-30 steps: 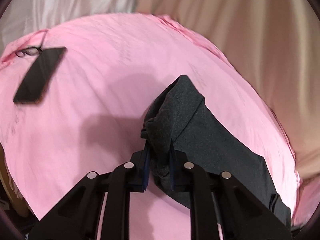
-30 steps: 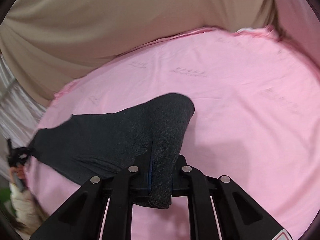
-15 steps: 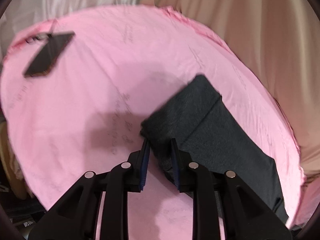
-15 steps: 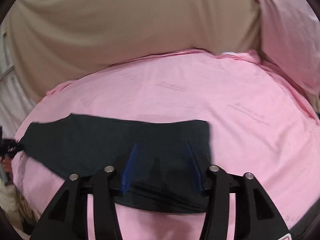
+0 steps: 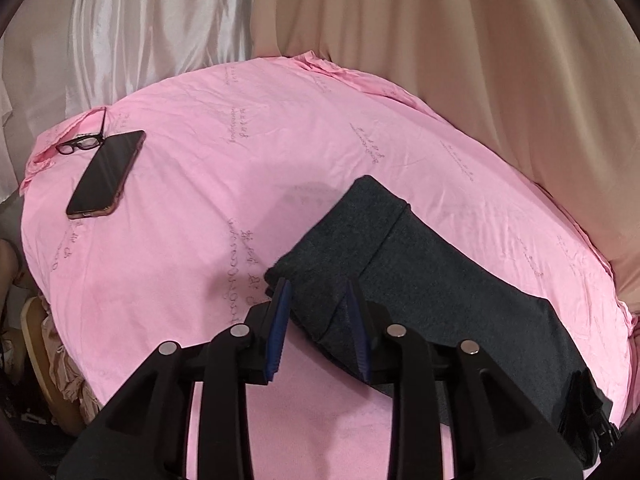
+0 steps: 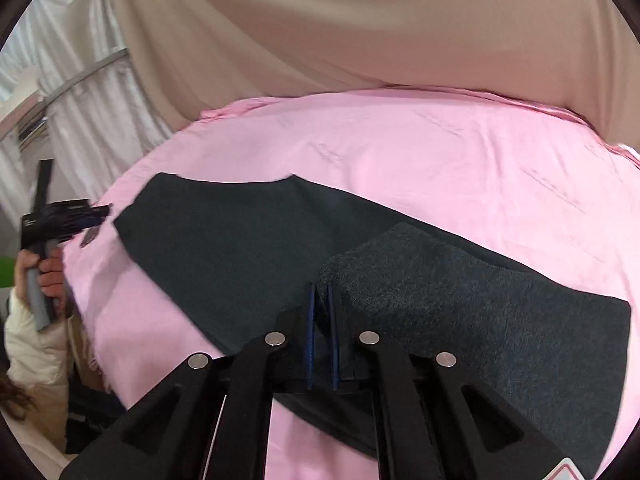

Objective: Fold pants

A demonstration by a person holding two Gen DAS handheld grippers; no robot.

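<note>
Pants (image 5: 420, 276) are lying flat across the near edge of the pink bed (image 5: 248, 184) now, no longer bunched; left gripper (image 5: 316, 320) is spreading off the folded end, right gripper (image 6: 322, 332) is pinching a fresh fold, ready for another fold.

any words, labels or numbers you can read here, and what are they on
Nothing reads clearly.
Pink sheet: repeated rows of grey cursive print, too small and distorted to read.
Phone: dark screen, no text.
Grey pants: no label in view.
Right claw: the corner of a red-edged warning sticker on its body, cut off by the frame, unreadable.
Black device in the person's hand: small white marking, too blurred.
</note>
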